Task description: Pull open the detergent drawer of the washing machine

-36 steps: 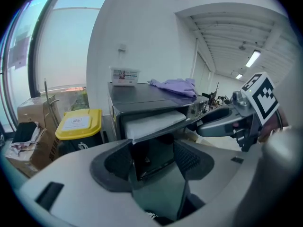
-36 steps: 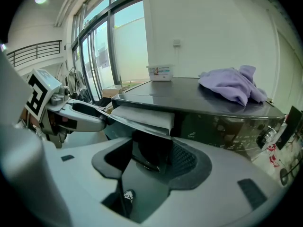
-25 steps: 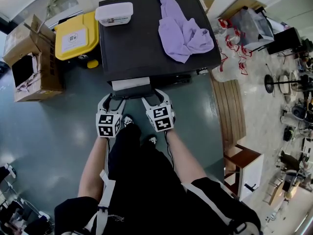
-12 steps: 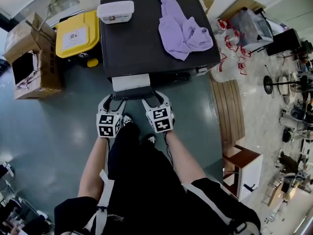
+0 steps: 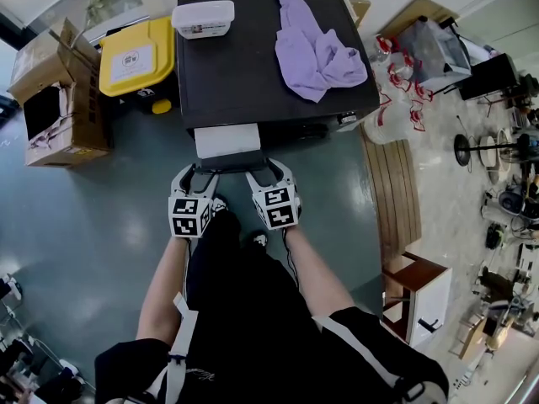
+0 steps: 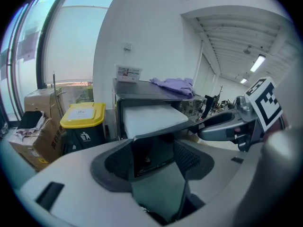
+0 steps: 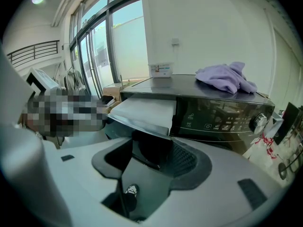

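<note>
The white-lined detergent drawer already stands well out from the left of the black washing machine's front, so a further hard tug could run it against its stop or off its runners. Neither gripper looks clamped, so a jaw could also slip off the dark front lip. The left gripper and right gripper sit side by side at the drawer's front corners, jaws spread with that front showing in each gap, forearms reaching straight forward
</note>
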Motion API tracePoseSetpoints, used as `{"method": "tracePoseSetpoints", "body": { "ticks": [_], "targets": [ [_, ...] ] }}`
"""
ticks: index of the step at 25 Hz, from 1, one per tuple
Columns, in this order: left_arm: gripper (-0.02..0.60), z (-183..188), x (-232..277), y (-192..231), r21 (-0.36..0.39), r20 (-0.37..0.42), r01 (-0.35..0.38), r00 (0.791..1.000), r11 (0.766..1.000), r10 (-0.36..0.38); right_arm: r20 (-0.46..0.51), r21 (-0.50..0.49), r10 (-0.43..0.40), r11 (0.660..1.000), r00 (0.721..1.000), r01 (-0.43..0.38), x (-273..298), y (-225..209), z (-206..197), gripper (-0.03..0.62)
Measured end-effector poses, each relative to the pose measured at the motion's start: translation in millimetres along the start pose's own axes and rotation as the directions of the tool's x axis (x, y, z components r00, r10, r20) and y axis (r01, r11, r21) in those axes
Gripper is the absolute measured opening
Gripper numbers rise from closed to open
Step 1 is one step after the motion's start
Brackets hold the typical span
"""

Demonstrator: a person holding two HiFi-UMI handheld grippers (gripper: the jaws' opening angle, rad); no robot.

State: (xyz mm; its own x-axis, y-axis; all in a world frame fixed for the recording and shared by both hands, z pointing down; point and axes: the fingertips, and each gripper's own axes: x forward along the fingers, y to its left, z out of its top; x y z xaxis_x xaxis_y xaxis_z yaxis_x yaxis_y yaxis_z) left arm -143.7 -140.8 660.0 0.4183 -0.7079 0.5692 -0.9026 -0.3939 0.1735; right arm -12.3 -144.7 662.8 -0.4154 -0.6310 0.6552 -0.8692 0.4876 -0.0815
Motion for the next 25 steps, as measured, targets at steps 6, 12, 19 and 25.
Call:
{"method": "tracePoseSetpoints", "body": {
  "ticks": [6,12,19,25],
  "targets": [
    [0.261,-4.4,-5.7,-3.2,-0.017,0.014,-0.011,1.0,1.0,0.011,-0.002,0.002,-0.003,1.0,1.0,0.003,-3.8,1.6,-4.7,0.249],
    [0.261,-3.3,-11.3,-8.4,-0.024,0.017,-0.02,1.0,1.0,0.02,-0.007,0.003,0.001,1.0,1.0,-0.001,-11.0,1.7,-6.0,0.249],
    [0.261,-6.3,-12.9,-9.8,-0.027,0.021,-0.024,0.999,0.999,0.024,-0.001,0.004,0.003,1.0,1.0,-0.003,-12.6,2.7,-8.8,0.249],
    [0.261,-8.0,-12.7,-10.4,-0.029,0.018,-0.03,0.999,0.999,0.031,0.011,0.001,0.007,1.0,1.0,-0.007,-12.6,2.2,-7.9,0.247]
  ]
}}
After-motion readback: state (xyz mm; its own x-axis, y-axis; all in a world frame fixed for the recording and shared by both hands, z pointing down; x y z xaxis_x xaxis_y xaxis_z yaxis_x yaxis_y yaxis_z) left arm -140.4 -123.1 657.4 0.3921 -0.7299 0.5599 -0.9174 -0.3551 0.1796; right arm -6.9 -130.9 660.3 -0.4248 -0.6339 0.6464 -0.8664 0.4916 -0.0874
